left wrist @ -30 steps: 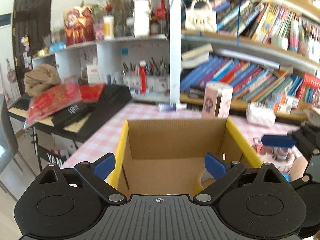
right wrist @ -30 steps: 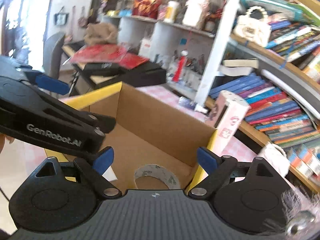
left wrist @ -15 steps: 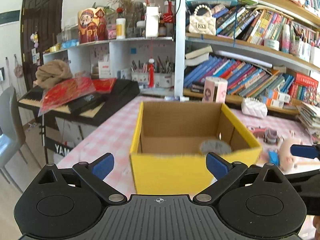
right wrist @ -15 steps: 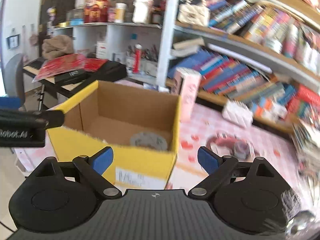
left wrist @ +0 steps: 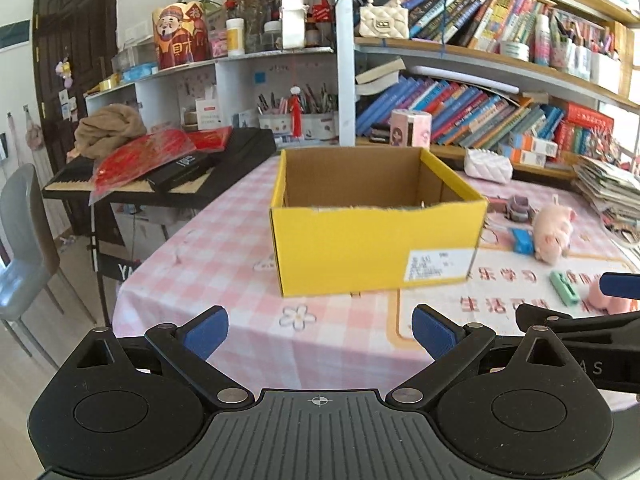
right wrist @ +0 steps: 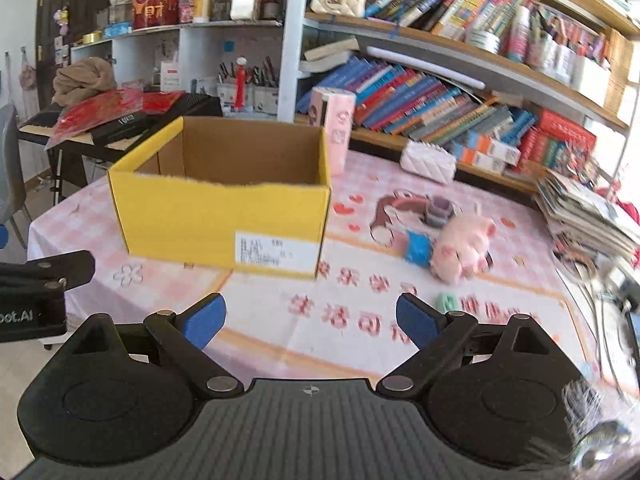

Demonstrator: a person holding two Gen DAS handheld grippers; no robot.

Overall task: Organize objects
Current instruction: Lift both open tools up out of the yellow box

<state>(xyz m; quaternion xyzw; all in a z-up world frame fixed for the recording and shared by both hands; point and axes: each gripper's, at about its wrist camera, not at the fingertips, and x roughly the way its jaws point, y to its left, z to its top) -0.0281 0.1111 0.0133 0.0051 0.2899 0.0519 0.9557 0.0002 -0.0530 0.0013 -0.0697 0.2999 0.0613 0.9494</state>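
Currently both grippers hover over the near edge of the worktop (left wrist: 224,256), which wears a pink checked cloth. Left gripper (left wrist: 320,334): fingers spread wide, nothing between the blue pads. Right gripper (right wrist: 310,320): fingers also wide and empty, with bare cloth showing in the gap.

Yellow cardboard box (left wrist: 372,236) stands open-topped on the worktop, ahead of both grippers and apart from them. White label on its near wall, toward the right corner. Contents not visible from either view; the near wall hides the floor of the box.

Loose items lie on the cloth to the right of the box:
- pink plush pig (right wrist: 464,246), on its side
- small blue object (right wrist: 418,250) touching the pig's left side
- grey stacked piece (right wrist: 440,210) just behind the pig
- green flat piece (right wrist: 447,302), near the right gripper's right finger
- white quilted pouch (right wrist: 428,160) farther back, by the shelf

Pink carton (right wrist: 334,128) stands upright just behind the box's far right corner. Stack of magazines (right wrist: 584,212) at the worktop's right edge. Bookshelf (left wrist: 480,92) behind; black keyboard (left wrist: 168,168) to the left, with a red packet on top.
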